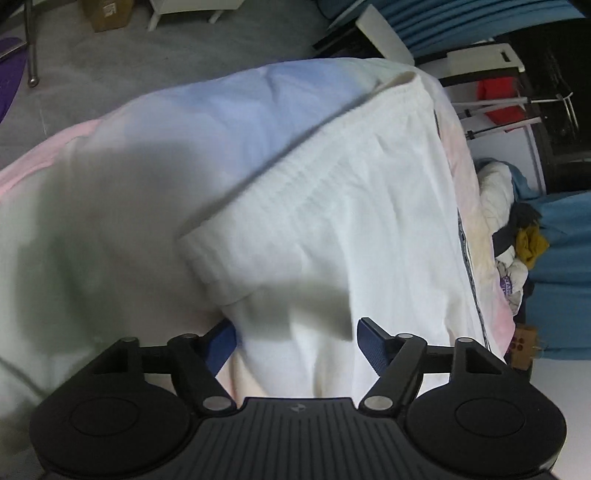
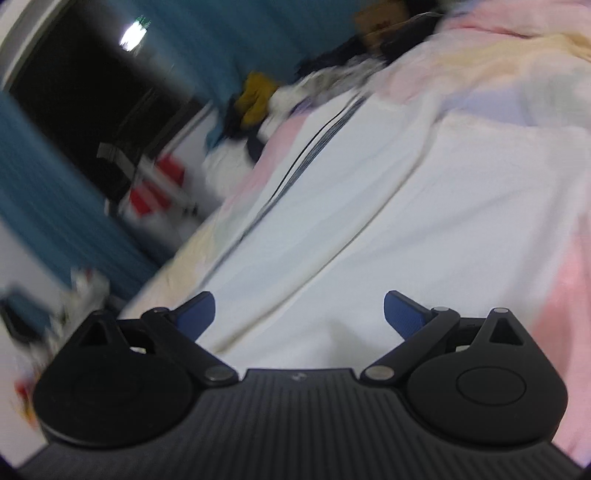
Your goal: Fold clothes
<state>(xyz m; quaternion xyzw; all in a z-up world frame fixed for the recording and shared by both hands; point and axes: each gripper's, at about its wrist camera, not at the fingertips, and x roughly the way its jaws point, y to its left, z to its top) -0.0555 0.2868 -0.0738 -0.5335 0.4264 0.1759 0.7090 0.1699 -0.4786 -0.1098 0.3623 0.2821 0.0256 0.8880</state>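
White garment (image 1: 332,206): pale, ribbed waistband, spread on the pastel bedsheet (image 1: 110,155); a fold of it lies between the left jaws.
Left gripper (image 1: 295,332): jaws wide; no pad visibly pressing the cloth.
Right gripper (image 2: 299,310): jaws wide, empty, above the same garment (image 2: 406,206).
Risk: closing too shallow would likely let the fold slip; closing too deep could catch the bedsheet too.
Risk: blurred right view suggests fast motion, so a misplaced grab.
Containers: cardboard box (image 1: 109,13) on floor, contents unseen.
Loose heap: clothes pile (image 1: 517,243) beside bed.
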